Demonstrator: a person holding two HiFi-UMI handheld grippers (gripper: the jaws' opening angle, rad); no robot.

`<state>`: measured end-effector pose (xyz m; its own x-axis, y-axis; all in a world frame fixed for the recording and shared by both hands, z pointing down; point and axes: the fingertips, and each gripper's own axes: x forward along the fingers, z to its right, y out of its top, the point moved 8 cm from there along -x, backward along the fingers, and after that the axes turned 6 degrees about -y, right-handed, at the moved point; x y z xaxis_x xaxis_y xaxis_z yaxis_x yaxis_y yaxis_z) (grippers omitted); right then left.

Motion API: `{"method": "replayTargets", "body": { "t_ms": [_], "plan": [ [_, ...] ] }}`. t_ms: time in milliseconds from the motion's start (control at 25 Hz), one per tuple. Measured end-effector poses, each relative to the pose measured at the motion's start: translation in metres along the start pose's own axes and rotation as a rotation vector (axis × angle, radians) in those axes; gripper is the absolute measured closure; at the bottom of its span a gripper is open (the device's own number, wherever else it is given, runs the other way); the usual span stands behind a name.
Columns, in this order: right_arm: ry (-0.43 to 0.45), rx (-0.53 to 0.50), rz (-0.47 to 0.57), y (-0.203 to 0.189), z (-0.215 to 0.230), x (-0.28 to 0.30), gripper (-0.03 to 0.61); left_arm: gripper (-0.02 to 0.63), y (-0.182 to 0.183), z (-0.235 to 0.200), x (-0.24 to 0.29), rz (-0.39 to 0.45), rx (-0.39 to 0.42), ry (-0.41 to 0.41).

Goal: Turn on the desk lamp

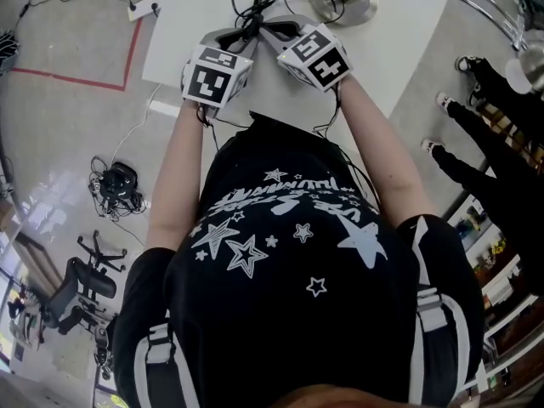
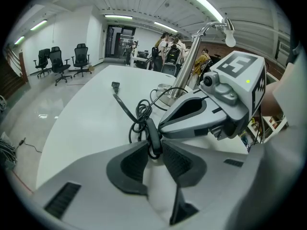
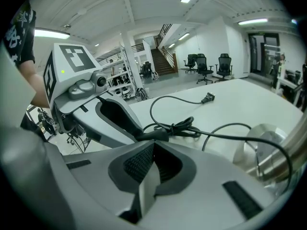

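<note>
Lying on the white table (image 2: 81, 123), the black inline switch (image 2: 152, 133) of the desk lamp (image 2: 184, 66) is clamped between the ribbed pads of the left gripper (image 2: 154, 147), as is seen in the left gripper view. The right gripper (image 2: 163, 126) is brought in from 2 o'clock, and its tips are set against the same switch.

In the right gripper view, the jaws of the right gripper (image 3: 151, 147) are pressed together with nothing between them, and their closed point is placed right at the switch (image 3: 154, 136). The left gripper (image 3: 139, 137) is seen at 9 o'clock, with its tips on the other end of the switch.

A tangle of black cord (image 3: 184, 126) is bunched just beyond the switch. One length is run to the round metal lamp base (image 3: 259, 143) at 3 o'clock, and another is looped away to a loose plug (image 3: 208, 98) that is laid flat on the table (image 3: 249, 99) at 1 o'clock.

In the head view, both grippers (image 1: 242, 34) (image 1: 270, 31) are held side by side at the near table edge (image 1: 195, 7), with the lamp base (image 1: 340, 2) at 1 o'clock from them. Office chairs (image 2: 60, 63) are placed well behind on the floor.
</note>
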<state>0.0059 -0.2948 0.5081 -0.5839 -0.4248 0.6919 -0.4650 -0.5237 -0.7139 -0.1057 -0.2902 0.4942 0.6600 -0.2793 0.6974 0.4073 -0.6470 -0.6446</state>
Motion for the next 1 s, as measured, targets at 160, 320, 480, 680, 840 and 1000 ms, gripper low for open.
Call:
{"method": "replayTargets", "body": {
  "t_ms": [160, 320, 480, 680, 840, 1000],
  "plan": [
    [-0.004, 0.000, 0.002, -0.003, 0.000, 0.001, 0.575, 0.507, -0.002, 0.000, 0.002, -0.003, 0.000, -0.003],
    [-0.006, 0.000, 0.003, -0.001, -0.001, -0.001, 0.575, 0.506, -0.001, 0.002, -0.001, 0.015, 0.004, 0.013],
    [-0.009, 0.015, 0.002, -0.004, -0.002, 0.003, 0.575, 0.506, -0.006, -0.001, 0.001, 0.027, 0.010, 0.027],
    [-0.048, 0.005, 0.013, -0.007, -0.003, -0.002, 0.575, 0.506, -0.009, 0.002, 0.003, 0.040, 0.023, 0.074],
    [-0.087, 0.005, 0.042, -0.008, 0.000, -0.015, 0.575, 0.506, -0.011, 0.005, -0.001, 0.063, 0.029, 0.113],
    [-0.110, 0.001, 0.056, -0.009, -0.004, -0.027, 0.575, 0.506, -0.012, 0.007, -0.015, 0.102, 0.020, 0.138]
  ]
}}
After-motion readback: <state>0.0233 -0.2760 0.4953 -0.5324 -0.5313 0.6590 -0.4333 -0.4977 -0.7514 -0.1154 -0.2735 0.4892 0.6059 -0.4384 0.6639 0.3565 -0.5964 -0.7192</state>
